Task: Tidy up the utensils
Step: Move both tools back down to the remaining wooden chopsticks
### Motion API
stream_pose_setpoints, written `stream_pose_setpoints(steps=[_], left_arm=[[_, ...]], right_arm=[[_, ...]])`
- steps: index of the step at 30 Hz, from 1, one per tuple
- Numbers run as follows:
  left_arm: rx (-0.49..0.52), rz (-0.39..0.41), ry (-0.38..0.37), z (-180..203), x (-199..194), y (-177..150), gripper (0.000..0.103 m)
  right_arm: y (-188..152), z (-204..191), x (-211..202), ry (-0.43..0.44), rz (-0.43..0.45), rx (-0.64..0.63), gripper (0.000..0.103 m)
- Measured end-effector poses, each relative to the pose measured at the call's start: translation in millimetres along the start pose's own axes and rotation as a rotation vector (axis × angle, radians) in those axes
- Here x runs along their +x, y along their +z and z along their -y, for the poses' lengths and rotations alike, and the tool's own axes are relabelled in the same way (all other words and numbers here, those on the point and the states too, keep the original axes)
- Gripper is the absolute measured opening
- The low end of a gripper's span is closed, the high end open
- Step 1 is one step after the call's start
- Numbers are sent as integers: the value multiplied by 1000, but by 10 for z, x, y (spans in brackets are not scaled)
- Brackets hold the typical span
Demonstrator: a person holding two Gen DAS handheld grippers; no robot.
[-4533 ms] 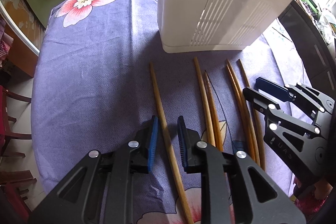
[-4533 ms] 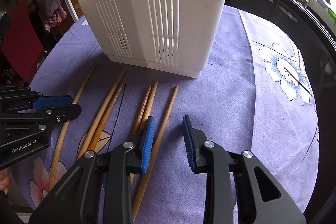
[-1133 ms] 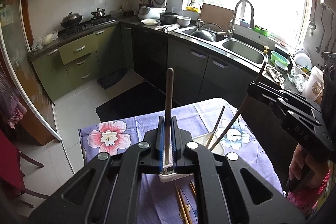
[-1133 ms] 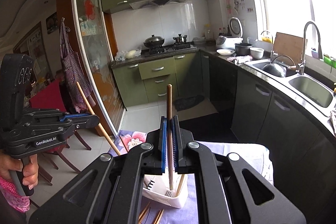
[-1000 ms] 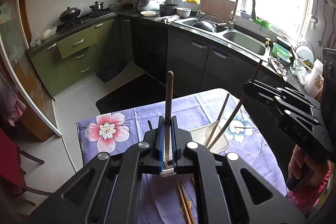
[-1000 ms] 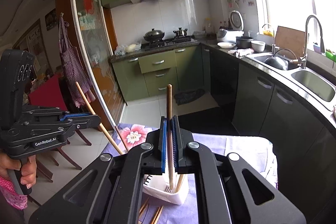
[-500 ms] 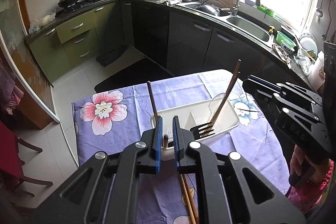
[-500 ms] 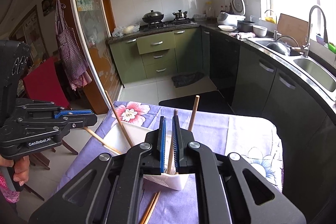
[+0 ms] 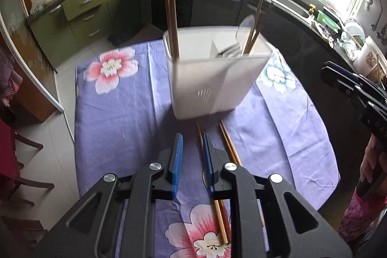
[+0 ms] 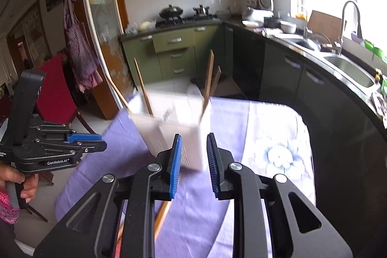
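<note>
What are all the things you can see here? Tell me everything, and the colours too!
White slotted plastic utensil bin: one, white, standing on the table.
Brown wooden chopsticks in the bin: four, two leaning at each end.
Metal fork: one, silver, inside the bin, blurred.
Loose wooden chopsticks: about four, tan, lying on the cloth before the bin.
Purple flowered tablecloth: one, over the table.
Green kitchen drawers: green, far wall.
Steel sink tap: one, by the window.
Left claw: black, blue pads, opening, nothing between them.
Right claw: same, opening, empty.
</note>
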State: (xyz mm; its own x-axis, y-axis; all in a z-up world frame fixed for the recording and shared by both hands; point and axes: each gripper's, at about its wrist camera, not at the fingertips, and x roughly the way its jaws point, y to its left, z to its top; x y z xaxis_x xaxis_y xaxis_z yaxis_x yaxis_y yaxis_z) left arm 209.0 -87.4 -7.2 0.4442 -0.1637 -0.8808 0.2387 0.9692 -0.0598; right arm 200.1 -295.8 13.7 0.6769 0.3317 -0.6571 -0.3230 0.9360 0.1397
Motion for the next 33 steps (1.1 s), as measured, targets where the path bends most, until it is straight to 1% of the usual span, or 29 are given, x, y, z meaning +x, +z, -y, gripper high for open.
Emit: stream_pose_setpoints(steps=[4,8,15,16,22,26,28,30,31,33], left_arm=[[-22,-120,-7,16,507,-263,16],[-37,-177,-6,69,819,-331,16],[-40,-195,23,122,1046,-275,16],[-42,-202,22,117,1082,-264,16],[-42,-216,16,154,1172,-245,16],[-29,-231,26,206,1230,-248,16],[-16,-224,45,246,1237,-242,16],[-13,-222,56,265,1242,-245,16],[-10,-221,61,261,1236,-254,16],[-6,-217,77,273,1237,-270,8]], right_arm=[[-354,104,177,-7,-77,20,22],[-528,218,293,-5,-113,46,22],[-614,379,373,1,-128,76,22],[-576,389,407,3,-131,79,22],[-584,396,525,16,-147,93,22],[-575,389,572,22,-153,100,22],[-584,387,591,25,-156,102,22],[-596,379,602,26,-156,103,27],[-602,371,615,28,-158,101,27],[-614,339,652,35,-164,97,27]])
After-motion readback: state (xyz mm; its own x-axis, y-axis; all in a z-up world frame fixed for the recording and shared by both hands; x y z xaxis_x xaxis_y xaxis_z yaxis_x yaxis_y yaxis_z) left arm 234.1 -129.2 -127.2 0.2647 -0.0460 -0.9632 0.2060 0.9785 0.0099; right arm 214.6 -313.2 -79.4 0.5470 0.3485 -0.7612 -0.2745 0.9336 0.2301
